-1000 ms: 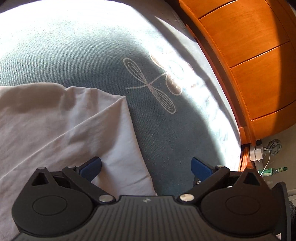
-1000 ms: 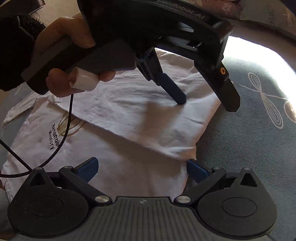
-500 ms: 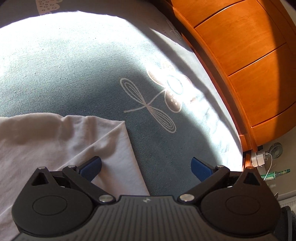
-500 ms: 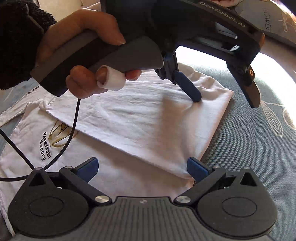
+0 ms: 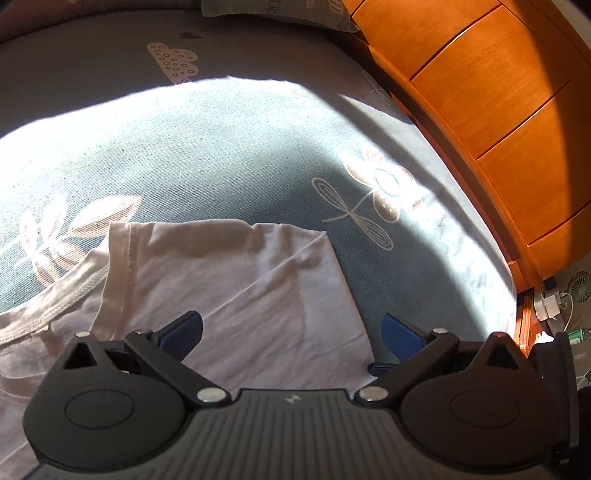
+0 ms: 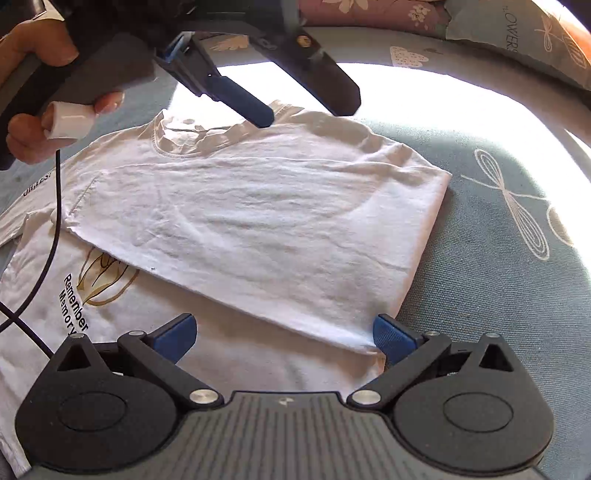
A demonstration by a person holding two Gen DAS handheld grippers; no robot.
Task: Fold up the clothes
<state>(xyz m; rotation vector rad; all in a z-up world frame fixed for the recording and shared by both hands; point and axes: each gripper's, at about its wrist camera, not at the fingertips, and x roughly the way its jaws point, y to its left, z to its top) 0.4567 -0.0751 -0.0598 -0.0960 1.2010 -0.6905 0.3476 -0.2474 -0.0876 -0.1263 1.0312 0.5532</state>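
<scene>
A white T-shirt (image 6: 258, 221) lies on the blue-grey patterned bedspread, one side folded over across the printed front with the words "Remember Memory" (image 6: 75, 306). Its collar (image 6: 177, 147) sits at the far edge. In the left wrist view the same T-shirt (image 5: 240, 288) shows its folded corner and collar rib at left. My left gripper (image 5: 291, 332) hangs open above the shirt's right edge, and it appears in the right wrist view as the left gripper (image 6: 306, 99), raised over the collar, held by a hand (image 6: 44, 122). My right gripper (image 6: 284, 336) is open, low over the folded flap's near corner.
An orange wooden headboard (image 5: 498, 110) runs along the right of the bed. Pillows (image 6: 517, 33) lie at the far end. A power strip and small fan (image 5: 580, 288) sit on the floor beyond the bed's edge. A black cable (image 6: 44, 236) hangs from the left gripper across the shirt.
My left gripper has lifted up and back off the folded flap toward the collar; more of the shirt shows. The right gripper stays open and has barely moved.
</scene>
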